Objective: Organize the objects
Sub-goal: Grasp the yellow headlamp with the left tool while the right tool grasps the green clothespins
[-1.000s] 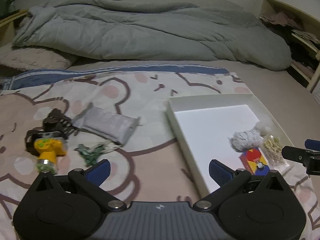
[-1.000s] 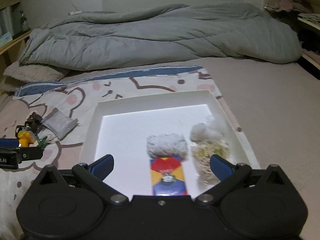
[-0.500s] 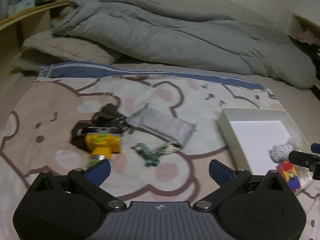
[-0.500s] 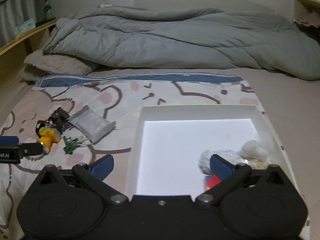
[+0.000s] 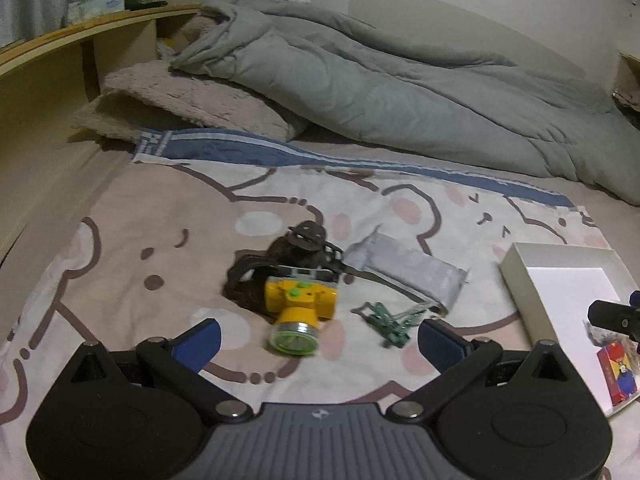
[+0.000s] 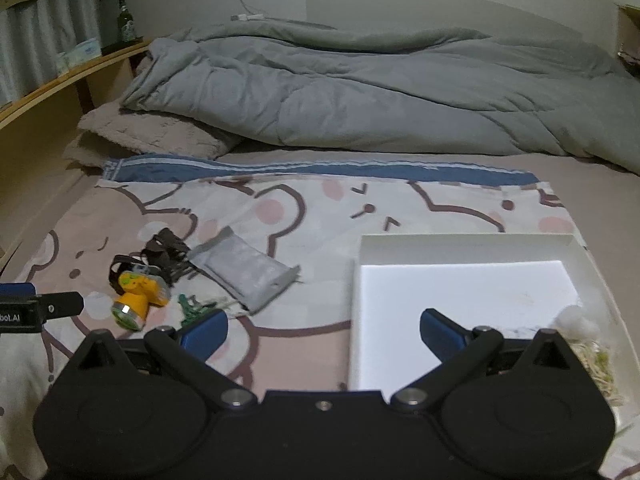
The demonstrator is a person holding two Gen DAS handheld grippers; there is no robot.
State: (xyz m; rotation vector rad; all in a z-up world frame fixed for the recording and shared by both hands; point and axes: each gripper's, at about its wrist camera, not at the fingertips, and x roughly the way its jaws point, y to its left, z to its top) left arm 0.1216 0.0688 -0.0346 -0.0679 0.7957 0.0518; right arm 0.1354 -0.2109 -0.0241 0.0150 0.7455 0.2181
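Note:
A yellow headlamp (image 5: 298, 306) with a dark strap lies on the bear-print sheet, also in the right wrist view (image 6: 138, 294). Beside it lie a grey pouch (image 5: 408, 270) (image 6: 244, 272) and a small green item (image 5: 394, 320) (image 6: 192, 306). A white tray (image 5: 520, 280) (image 6: 460, 242) sits to the right, holding a red-blue card box (image 5: 616, 372), a white fluffy ball (image 6: 576, 318) and a bag of pale strands (image 6: 596, 364). My left gripper (image 5: 320, 340) is open just before the headlamp. My right gripper (image 6: 324, 330) is open over the tray's near left edge.
A rumpled grey duvet (image 5: 400, 88) and a beige pillow (image 5: 192, 108) lie at the back of the bed. A wooden shelf (image 5: 60, 64) with a green bottle (image 6: 126, 24) runs along the left side.
Both grippers have swung left. The headlamp group now sits in the middle of the left wrist view, and the tray has slid to the right in both views. Both grippers stay open.

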